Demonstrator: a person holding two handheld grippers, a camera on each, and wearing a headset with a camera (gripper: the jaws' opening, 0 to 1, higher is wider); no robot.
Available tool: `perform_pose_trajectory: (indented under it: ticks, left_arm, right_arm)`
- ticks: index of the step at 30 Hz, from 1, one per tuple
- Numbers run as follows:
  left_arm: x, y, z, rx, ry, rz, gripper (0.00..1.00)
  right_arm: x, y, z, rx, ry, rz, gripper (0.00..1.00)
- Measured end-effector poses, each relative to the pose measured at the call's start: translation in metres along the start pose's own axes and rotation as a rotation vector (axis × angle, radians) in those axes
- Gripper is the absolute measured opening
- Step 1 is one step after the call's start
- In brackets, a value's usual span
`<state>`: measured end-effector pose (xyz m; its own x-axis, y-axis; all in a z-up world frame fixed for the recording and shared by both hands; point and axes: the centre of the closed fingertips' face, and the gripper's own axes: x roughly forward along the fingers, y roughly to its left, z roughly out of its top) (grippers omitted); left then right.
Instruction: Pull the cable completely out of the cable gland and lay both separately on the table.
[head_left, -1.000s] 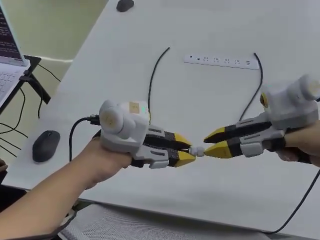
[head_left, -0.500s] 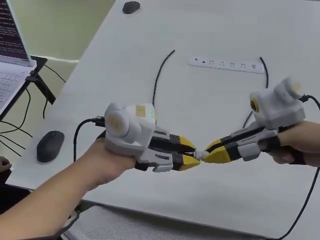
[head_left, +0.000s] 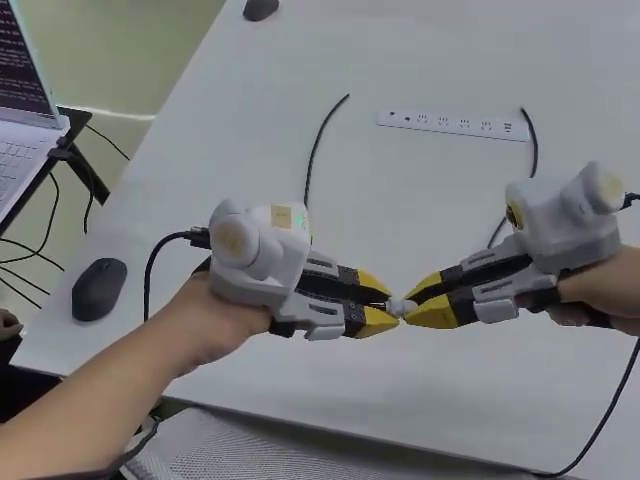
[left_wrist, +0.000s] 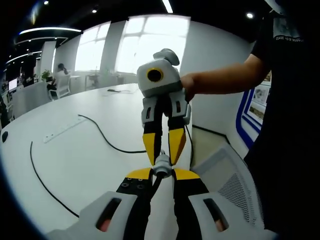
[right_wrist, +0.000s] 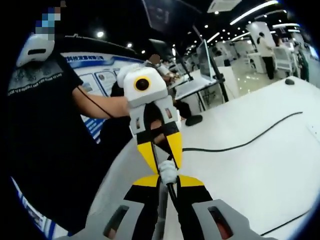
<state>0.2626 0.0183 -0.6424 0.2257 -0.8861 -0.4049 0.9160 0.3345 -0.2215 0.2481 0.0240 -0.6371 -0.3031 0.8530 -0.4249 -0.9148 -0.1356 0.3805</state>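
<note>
Above the white table (head_left: 300, 380) my two grippers meet tip to tip. A small white cable gland (head_left: 398, 306) sits between the tips, with a short piece of black cable (left_wrist: 156, 182) running back from it between the left jaws. The left gripper (head_left: 384, 305) comes in from the left and is shut on that cable. From the right, the right gripper (head_left: 411, 304) has its yellow tips closed around the gland (left_wrist: 161, 163). In the right gripper view the gland (right_wrist: 167, 172) sits just past my own tips, with black cable (right_wrist: 173, 192) behind it.
A long black cable (head_left: 318, 150) lies on the table and runs behind the left gripper. A white power strip (head_left: 452, 124) lies further back with its black lead (head_left: 528, 150). A black mouse (head_left: 99, 288) rests at the left edge beside a laptop (head_left: 20, 90).
The right gripper's jaws have narrowed around the gland. Both grippers stay tip to tip at about the same spot; the head camera has shifted slightly.
</note>
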Motion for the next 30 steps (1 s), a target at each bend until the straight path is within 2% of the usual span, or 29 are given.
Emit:
perform_pose_trajectory:
  ticks: [2, 4, 5, 9, 16, 22, 30]
  left_arm:
    - [0.000, 0.000, 0.000, -0.008, -0.004, 0.003, 0.15]
    - [-0.001, 0.000, 0.000, -0.022, -0.007, 0.005, 0.15]
    - [-0.001, 0.001, 0.001, -0.031, -0.010, 0.009, 0.15]
    - [-0.005, 0.001, 0.001, -0.068, -0.028, 0.011, 0.15]
    - [-0.004, -0.006, 0.000, -0.080, -0.029, 0.003, 0.15]
    - [-0.002, -0.011, 0.000, -0.088, -0.041, 0.004, 0.15]
    - [-0.001, -0.012, 0.000, -0.058, -0.042, 0.022, 0.15]
  right_arm:
    - [0.000, 0.000, 0.001, -0.072, 0.008, -0.032, 0.08]
    - [0.001, 0.000, 0.001, -0.181, 0.032, -0.080, 0.08]
    - [0.001, -0.001, 0.002, -0.251, 0.049, -0.117, 0.08]
    - [0.002, -0.001, 0.003, -0.418, 0.079, -0.221, 0.08]
    - [0.003, 0.000, -0.004, -0.613, 0.171, -0.324, 0.08]
    - [0.002, 0.003, -0.007, -0.624, 0.172, -0.349, 0.08]
    - [0.000, 0.001, -0.007, -0.561, 0.162, -0.368, 0.08]
